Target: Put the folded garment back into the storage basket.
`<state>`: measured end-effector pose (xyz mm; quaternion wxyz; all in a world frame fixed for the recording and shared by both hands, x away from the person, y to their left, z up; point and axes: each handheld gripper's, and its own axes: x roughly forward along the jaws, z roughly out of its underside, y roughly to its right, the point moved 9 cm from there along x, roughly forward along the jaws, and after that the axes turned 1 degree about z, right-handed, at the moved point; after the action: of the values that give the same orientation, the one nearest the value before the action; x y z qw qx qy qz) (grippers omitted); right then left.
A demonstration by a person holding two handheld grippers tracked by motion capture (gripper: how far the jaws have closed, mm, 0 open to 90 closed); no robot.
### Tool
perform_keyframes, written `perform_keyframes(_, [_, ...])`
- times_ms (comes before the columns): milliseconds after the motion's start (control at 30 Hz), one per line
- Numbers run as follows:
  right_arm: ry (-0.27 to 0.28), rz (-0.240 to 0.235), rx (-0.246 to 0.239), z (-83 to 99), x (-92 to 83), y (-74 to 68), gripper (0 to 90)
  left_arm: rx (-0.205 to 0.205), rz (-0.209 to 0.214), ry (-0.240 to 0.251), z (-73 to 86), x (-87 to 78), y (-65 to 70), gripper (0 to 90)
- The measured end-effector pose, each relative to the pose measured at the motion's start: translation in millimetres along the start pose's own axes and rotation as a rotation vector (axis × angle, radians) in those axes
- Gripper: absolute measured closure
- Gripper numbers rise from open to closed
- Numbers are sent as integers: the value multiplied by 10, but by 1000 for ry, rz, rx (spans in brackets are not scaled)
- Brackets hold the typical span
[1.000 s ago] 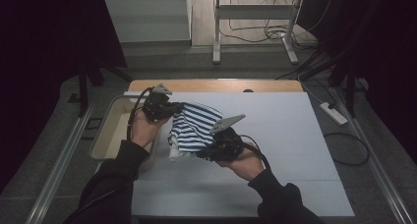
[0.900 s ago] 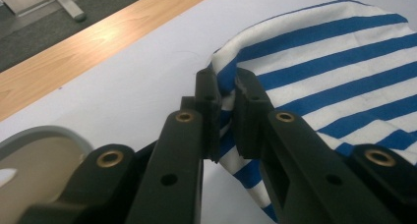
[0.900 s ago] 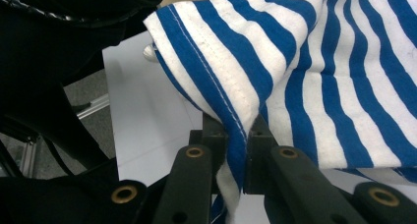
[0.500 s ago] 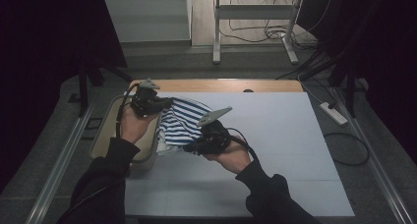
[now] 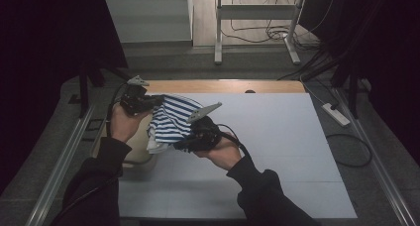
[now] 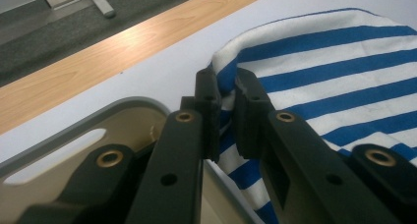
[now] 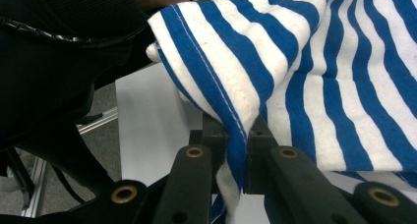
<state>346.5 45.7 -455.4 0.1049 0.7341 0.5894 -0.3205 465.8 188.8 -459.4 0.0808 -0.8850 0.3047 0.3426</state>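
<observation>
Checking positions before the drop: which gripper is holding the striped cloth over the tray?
The left gripper, shut on the striped cloth above the tray; the right gripper grips it over the table.

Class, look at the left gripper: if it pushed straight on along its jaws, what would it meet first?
The striped cloth already pinched in the left gripper; beyond it, probably just the white table.

High view: fixed above the person's side, facing forward and down over the white surface [image 5: 277, 151]. Left gripper view: very close, looking along its jaws at the striped cloth [image 6: 339, 76], with the surface's far wooden edge beyond. Right gripper view: equally close along its jaws. All three views share the cloth.
</observation>
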Motion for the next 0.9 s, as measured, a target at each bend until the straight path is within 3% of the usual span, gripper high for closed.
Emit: perform_keyframes(900, [-23, -32, -39, -305, 533, -129, 839, -66, -91, -6, 281, -346, -512, 823])
